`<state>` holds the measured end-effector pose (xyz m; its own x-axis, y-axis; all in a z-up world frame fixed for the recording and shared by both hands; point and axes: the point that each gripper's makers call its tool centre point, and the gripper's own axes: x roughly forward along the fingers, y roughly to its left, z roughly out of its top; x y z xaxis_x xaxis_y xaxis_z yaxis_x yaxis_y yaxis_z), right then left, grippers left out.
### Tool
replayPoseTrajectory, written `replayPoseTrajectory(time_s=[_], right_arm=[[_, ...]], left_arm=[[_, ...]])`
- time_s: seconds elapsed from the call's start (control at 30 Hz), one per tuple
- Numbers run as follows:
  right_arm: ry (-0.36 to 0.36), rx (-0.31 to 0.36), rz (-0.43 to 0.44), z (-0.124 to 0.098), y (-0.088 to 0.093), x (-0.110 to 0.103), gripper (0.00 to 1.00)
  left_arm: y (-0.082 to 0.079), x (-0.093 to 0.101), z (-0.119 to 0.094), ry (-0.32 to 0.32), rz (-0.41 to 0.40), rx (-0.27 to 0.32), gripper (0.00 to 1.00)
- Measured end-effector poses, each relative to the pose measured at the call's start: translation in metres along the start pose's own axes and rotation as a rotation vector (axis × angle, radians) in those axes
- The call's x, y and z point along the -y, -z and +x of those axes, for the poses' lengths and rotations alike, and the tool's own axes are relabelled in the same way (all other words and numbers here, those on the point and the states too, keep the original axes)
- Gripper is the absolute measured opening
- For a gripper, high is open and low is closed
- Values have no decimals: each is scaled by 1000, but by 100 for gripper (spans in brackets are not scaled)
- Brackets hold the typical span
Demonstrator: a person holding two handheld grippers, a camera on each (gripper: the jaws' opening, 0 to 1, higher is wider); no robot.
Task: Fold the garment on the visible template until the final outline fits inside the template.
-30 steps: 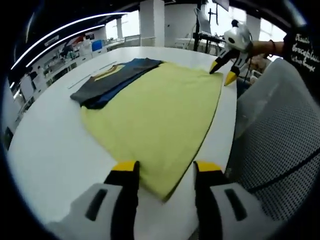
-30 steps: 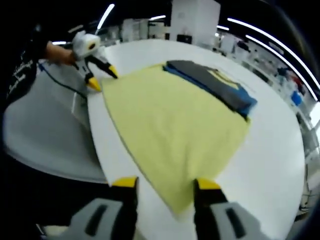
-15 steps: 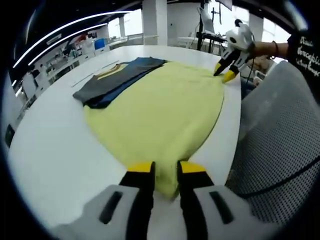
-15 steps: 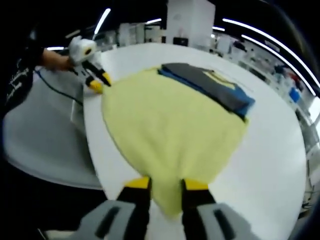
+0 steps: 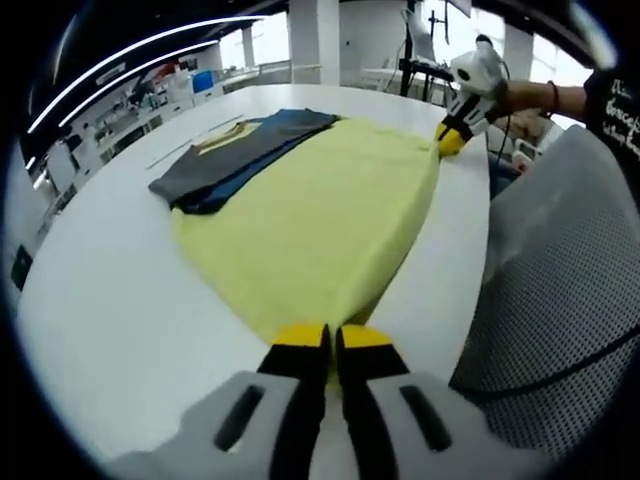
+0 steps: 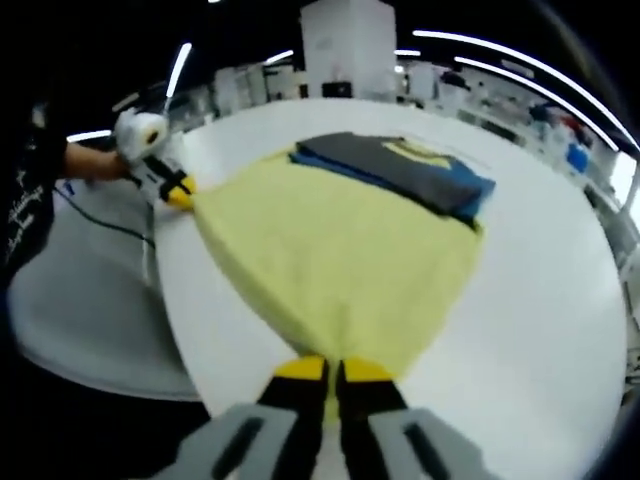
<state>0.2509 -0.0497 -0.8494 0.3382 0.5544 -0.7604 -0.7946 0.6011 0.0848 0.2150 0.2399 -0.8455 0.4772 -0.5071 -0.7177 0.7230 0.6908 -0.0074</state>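
Garment (image 5: 320, 220), yellow, lies spread on the white table (image 5: 110, 300), touching a folded dark stack (image 5: 235, 155) at its far side. Left gripper (image 5: 330, 337) is clamped on one near corner of the garment, right gripper (image 6: 333, 369) pinching the other corner.

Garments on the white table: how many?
3 visible: the pale yellow T-shirt spread at the near edge, pinched at two corners by the left claw and right claw; a dark grey shirt atop a blue garment beyond it. More may be hidden.
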Motion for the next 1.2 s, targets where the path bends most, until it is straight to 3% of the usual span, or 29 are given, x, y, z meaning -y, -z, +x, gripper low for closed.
replayPoseTrajectory(time_s=[0.1, 0.37, 0.47, 0.8, 1.2], right_arm=[[-11, 6, 9, -3, -1, -3, 0], [-38, 81, 115, -11, -7, -8, 0], [-40, 107, 141, -15, -11, -10, 0], [-77, 160, 189, -29, -17, -25, 0], [-111, 148, 166, -43, -12, -52, 0]], left_arm=[[-3, -2, -3, 13, -87, 11, 0], [-15, -8, -12, -34, -105, 35, 0], [-17, -7, -15, -51, -158, 49, 0], [-25, -2, -31, -84, -169, 79, 0], [-15, 13, -46, -82, -175, 72, 0]])
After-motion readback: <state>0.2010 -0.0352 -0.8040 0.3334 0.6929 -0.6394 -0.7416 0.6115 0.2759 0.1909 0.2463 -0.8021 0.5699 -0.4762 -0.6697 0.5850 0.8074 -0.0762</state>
